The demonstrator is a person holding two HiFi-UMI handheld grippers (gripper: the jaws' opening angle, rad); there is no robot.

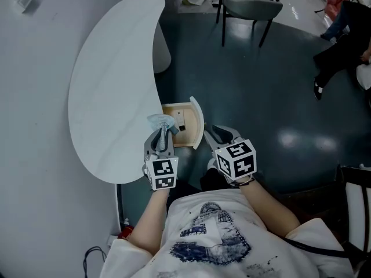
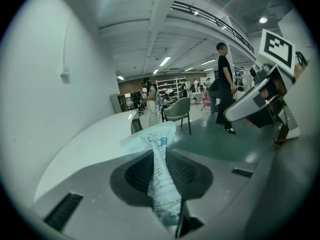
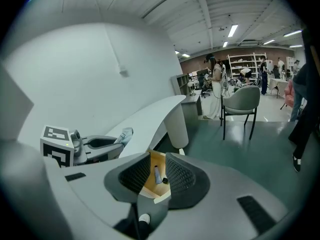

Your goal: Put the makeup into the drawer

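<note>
Makeup packet poised over the open drawer, not yet dropped in

The makeup packet [image 1: 162, 122], a pale blue, crinkly printed sachet, is pinched between the closed jaws of the left gripper [image 1: 164, 129], just over the left edge of the drawer [image 1: 174, 106]. The pale wood drawer stands pulled out from under the smooth white curved table [image 1: 110, 97] and already holds a small tube [image 3: 157, 174]. What remains, I judge, is lowering and releasing the packet. The right gripper [image 1: 217, 133], near the drawer's white front, has its ribbed jaws parted, gripping nothing.
</note>
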